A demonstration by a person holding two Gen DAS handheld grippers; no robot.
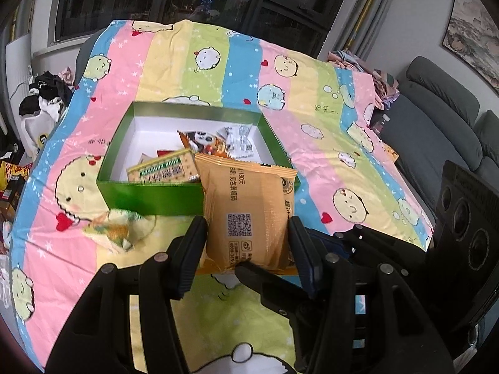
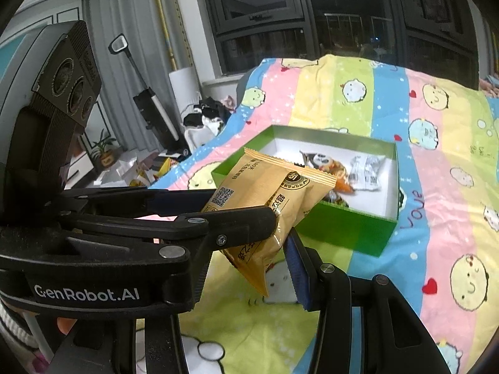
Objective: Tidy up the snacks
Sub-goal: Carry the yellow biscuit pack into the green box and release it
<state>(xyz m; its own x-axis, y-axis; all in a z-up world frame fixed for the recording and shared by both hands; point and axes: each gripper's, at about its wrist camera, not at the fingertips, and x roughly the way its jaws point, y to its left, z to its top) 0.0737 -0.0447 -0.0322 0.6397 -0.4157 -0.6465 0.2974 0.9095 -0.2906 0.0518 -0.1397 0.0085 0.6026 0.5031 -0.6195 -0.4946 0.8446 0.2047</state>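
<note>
A green box (image 1: 149,198) with a white inside sits on the striped bedspread and holds several snack packets; it also shows in the right wrist view (image 2: 343,227). My left gripper (image 1: 248,240) is shut on an orange snack packet (image 1: 249,215) and holds it upright just in front of the box's near wall. In the right wrist view the same orange packet (image 2: 268,199) sits between my two grippers. My right gripper (image 2: 249,261) has its fingers on either side of the packet's lower end, and the left gripper's arm crosses in front of it. A yellow-green packet (image 1: 120,229) lies on the bed left of the box.
The cartoon bedspread (image 1: 327,162) covers the work surface. A grey sofa (image 1: 436,131) stands at the right. Clothes (image 1: 46,99) and clutter lie on the floor at the left, with a vacuum (image 2: 152,103) by the window.
</note>
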